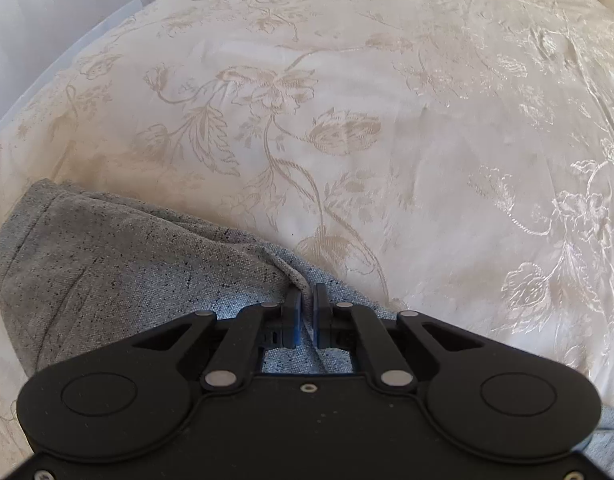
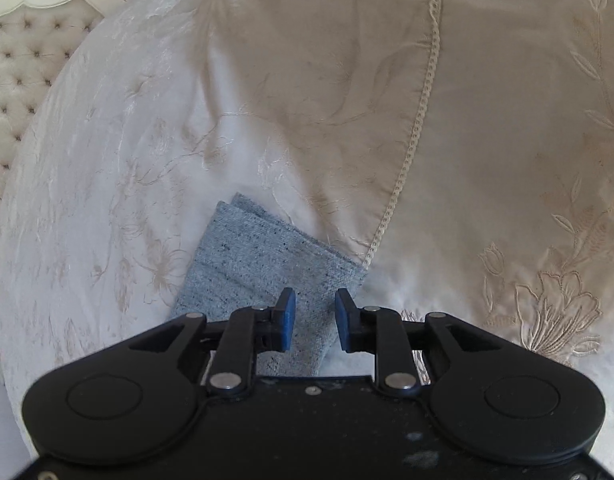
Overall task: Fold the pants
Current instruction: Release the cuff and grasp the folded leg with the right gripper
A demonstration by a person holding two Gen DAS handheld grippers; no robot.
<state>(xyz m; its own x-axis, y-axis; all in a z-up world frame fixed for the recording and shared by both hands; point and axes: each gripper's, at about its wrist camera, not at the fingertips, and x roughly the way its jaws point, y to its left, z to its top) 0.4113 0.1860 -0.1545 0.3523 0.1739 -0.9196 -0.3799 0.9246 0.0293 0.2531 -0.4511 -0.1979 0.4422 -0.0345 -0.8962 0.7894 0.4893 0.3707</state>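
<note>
With the left gripper (image 1: 306,300) pinching a ridge of the pants (image 1: 127,248) and the right gripper (image 2: 311,316) spread above them on the bed (image 2: 127,120), a one-sided tug could skew the fold.

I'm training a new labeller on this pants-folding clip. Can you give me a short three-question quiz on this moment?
1. True or false: the left hand-held gripper is shut on a fold of the grey pants.
2. The right hand-held gripper is: A) clamped on the pants, B) open above the pants' end, C) gripping the bedspread.
3. What pattern does the bedspread carry?

Key: 1 true; 2 B; 3 flowers and leaves.
</note>
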